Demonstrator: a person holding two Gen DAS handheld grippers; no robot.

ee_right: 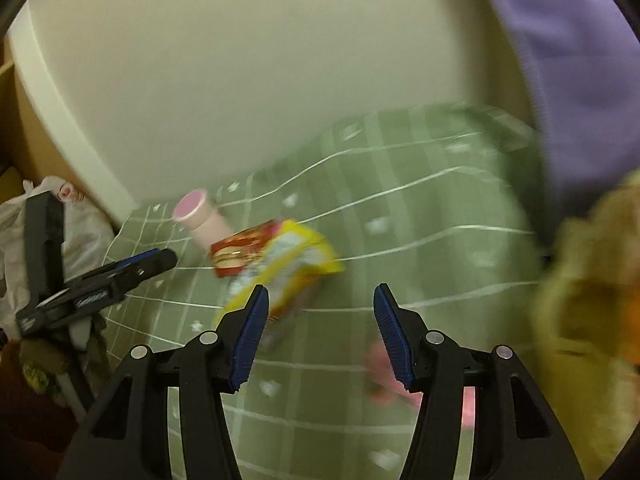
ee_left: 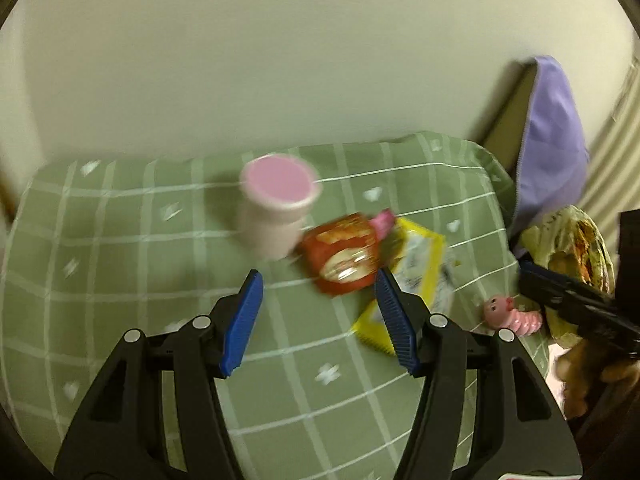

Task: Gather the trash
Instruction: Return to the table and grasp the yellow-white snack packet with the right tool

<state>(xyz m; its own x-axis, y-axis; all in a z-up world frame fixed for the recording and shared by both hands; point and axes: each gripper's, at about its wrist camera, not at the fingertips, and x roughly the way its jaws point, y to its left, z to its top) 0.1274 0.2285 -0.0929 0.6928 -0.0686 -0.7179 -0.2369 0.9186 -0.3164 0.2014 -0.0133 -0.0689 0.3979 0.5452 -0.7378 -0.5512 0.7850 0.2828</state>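
A soft cloth (ee_left: 120, 280) of sage green, crossed by thin white lines and dotted with small white motifs, drapes over the table against a plain cream wall (ee_left: 280, 60). On it sits the trash. A pale pink plastic cup (ee_left: 276, 208) with a round, flat, brighter pink lid stands upright near the middle. Just beside it, touching or nearly so, lies a crinkled, glossy red wrapper (ee_left: 344, 256) printed with a golden snack picture. That wrapper overlaps a flat yellow packet (ee_left: 416, 276) with a white printed face and a serrated edge. Near the cloth's right edge lies a small, ribbed pink caterpillar figure (ee_left: 512, 316) — smooth and shiny.

The left gripper (ee_left: 318, 320) hovers above the cloth, its ridged blue pads spread wide with nothing between them; the red wrapper lies just beyond the fingertips. The right gripper (ee_right: 320, 328) also stands wide apart and empty — the yellow packet shows blurred behind its left finger and the pink figure behind its right.

A lilac fabric (ee_left: 556, 132) hangs at the right, with a crumpled yellowish plastic bag (ee_left: 576, 248) below it. In the right wrist view a white plastic bag (ee_right: 84, 228) lies off the cloth's left edge.
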